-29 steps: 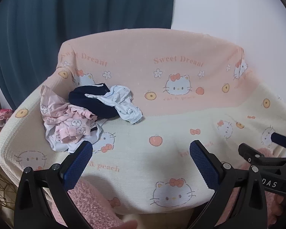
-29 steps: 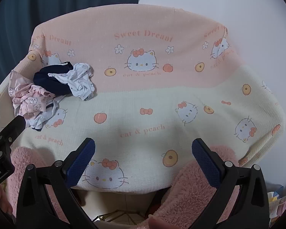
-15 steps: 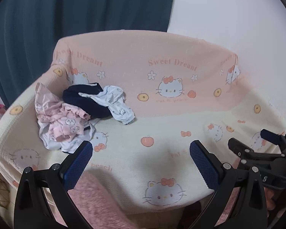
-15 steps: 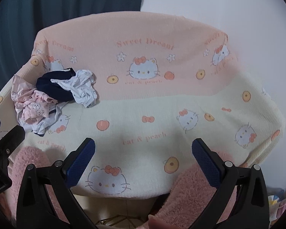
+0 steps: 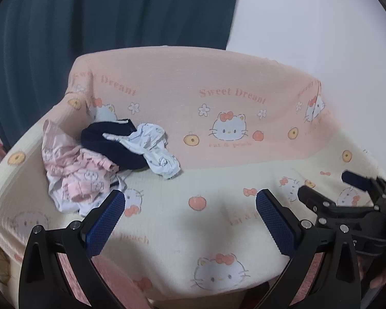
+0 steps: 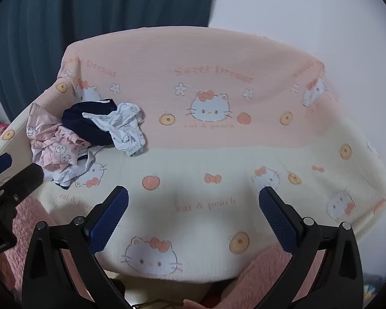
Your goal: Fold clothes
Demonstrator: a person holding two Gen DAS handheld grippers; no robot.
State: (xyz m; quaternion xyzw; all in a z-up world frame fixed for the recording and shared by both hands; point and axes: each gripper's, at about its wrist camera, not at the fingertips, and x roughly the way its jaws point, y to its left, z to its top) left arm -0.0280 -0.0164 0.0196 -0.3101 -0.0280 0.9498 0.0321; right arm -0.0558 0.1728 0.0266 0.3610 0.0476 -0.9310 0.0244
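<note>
Left wrist view
Left tongs: spread wide, holding nothing, above the sofa's front edge.
Clothes: crumpled pile at the left end of the sofa seat, near the backrest.
Right tongs: at the right edge, spread.

Right wrist view
Right tongs: spread, empty, over the seat's front.
Clothes: heaped by the left back corner.
Curtain: behind the backrest.

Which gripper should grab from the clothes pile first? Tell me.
Left, probably. The clothes pile lies just beyond the open left gripper; the open right gripper faces bare blanket, the pile off to its left.
</note>
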